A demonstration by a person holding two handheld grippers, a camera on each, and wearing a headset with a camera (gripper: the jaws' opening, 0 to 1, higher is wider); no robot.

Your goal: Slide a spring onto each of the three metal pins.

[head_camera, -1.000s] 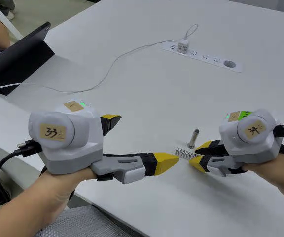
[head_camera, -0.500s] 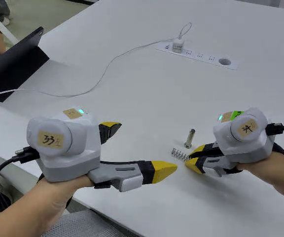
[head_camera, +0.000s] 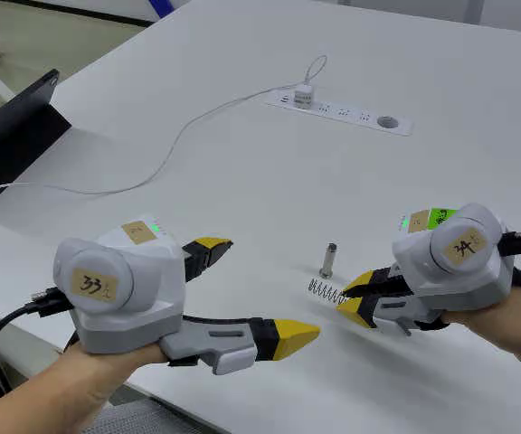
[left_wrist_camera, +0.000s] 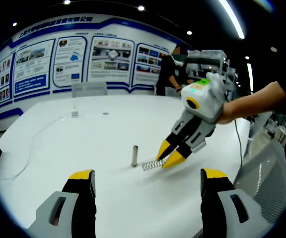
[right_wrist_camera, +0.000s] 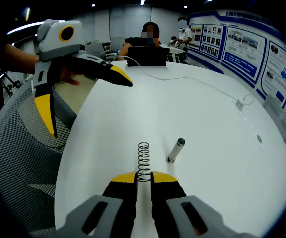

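Note:
A short metal pin (head_camera: 328, 259) stands upright on the white table (head_camera: 269, 181). My right gripper (head_camera: 344, 297) is shut on one end of a small coil spring (head_camera: 326, 291), which lies just in front of the pin, near its base. From the right gripper view the spring (right_wrist_camera: 143, 158) sticks out past the shut jaws, with the pin (right_wrist_camera: 175, 150) to its right. My left gripper (head_camera: 256, 289) is open and holds nothing, to the left of the spring. The left gripper view has the pin (left_wrist_camera: 134, 155), the spring (left_wrist_camera: 152, 164) and the right gripper (left_wrist_camera: 173, 151) ahead of its open jaws.
A white power strip (head_camera: 337, 111) lies at the far side with a plug and a cable (head_camera: 179, 136) running left. A dark tablet (head_camera: 12, 140) stands at the left edge. A mesh chair (right_wrist_camera: 19, 163) is by the table's near edge. People are in the background.
The head camera has shifted. My left gripper has drawn back a little toward me. The right gripper stays shut on the spring beside the pin.

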